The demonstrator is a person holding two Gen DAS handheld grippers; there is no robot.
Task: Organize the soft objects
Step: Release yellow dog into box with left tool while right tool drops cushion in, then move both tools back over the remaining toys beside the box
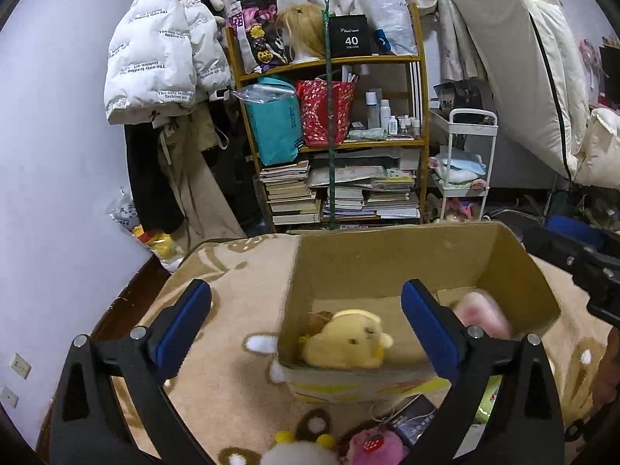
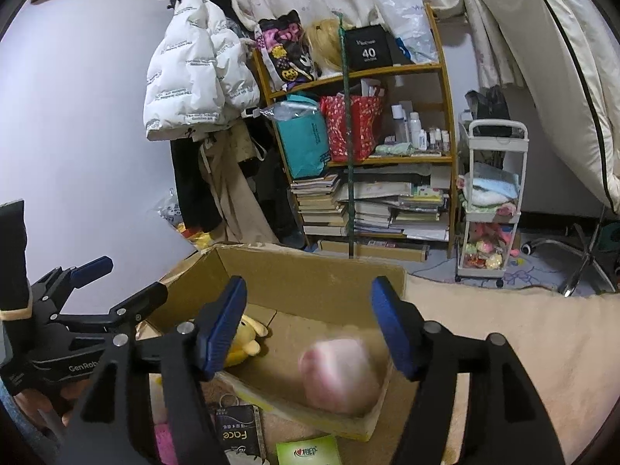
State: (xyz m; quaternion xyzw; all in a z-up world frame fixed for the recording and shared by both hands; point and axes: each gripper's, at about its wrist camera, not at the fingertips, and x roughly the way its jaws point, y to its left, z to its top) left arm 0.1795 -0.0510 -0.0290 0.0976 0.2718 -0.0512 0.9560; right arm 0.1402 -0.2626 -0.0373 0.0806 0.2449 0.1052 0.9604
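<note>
Crowding the box (image 2: 310, 283): plush toys (image 1: 345, 343).

Your left gripper (image 1: 306, 323) and your right gripper (image 2: 308, 319) both hang side by side with jaws spread wide, holding nothing, tilted slightly downward.

A lived-in bedroom in a home. At twelve o'clock stands a wooden shelf (image 1: 329, 131) crammed with stacked books (image 1: 290, 193), gift bags and toiletry bottles (image 1: 383, 114) — a blonde wig (image 1: 306, 31) on top. At eleven o'clock a white puffer jacket (image 1: 159, 54) hangs on the wall over other clothes. At two o'clock a mattress (image 1: 519, 58) leans upright, with a white rolling cart (image 2: 490, 201) of linens and plush toys beside it — and a patterned blanket (image 1: 232, 310) lies spread in the foreground.
</note>
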